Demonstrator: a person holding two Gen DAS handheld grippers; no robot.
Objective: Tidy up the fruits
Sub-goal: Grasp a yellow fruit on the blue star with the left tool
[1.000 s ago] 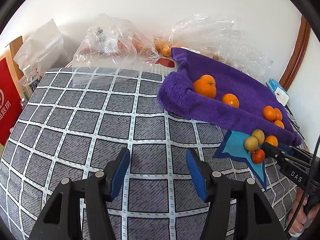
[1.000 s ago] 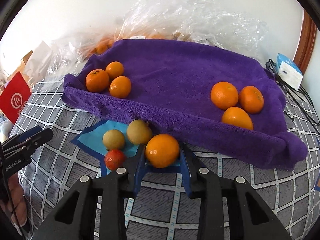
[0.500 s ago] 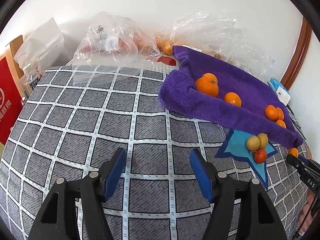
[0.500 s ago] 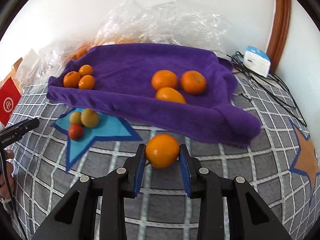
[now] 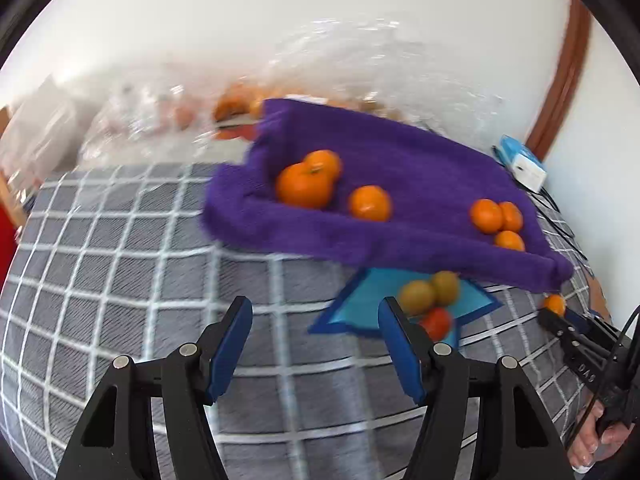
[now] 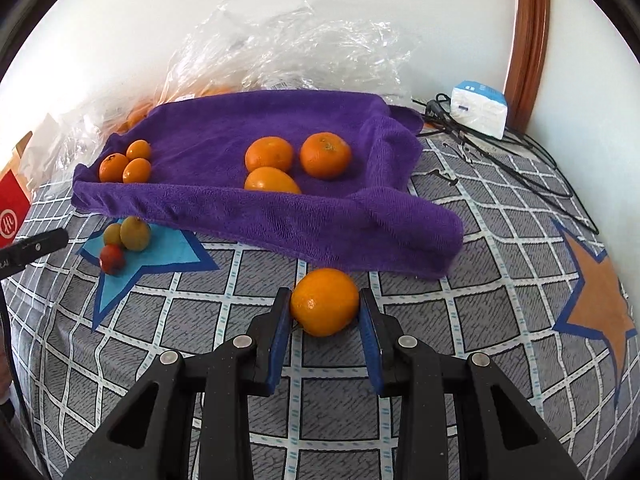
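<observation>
My right gripper (image 6: 323, 307) is shut on an orange (image 6: 324, 301) and holds it over the checked cloth in front of the purple towel (image 6: 224, 128). The towel holds three small oranges (image 6: 125, 162) at its left and three larger ones (image 6: 296, 160) in the middle. Two green-yellow fruits (image 6: 130, 233) and a small red one (image 6: 111, 259) lie on a blue star. My left gripper (image 5: 314, 330) is open and empty above the cloth, just left of the same fruits (image 5: 430, 294). The right gripper (image 5: 560, 322) shows at the far right of the left wrist view.
Clear plastic bags (image 6: 288, 48) with more fruit lie behind the towel against the wall. A white and blue box (image 6: 478, 108) with black cables (image 6: 520, 148) sits at the back right. A red box (image 6: 12, 208) stands at the left. An orange star (image 6: 600, 292) marks the cloth at right.
My right gripper has carried the orange from the blue star rightward, to in front of the towel's right half. My left gripper has swung right, toward the towel and the star's fruits.
</observation>
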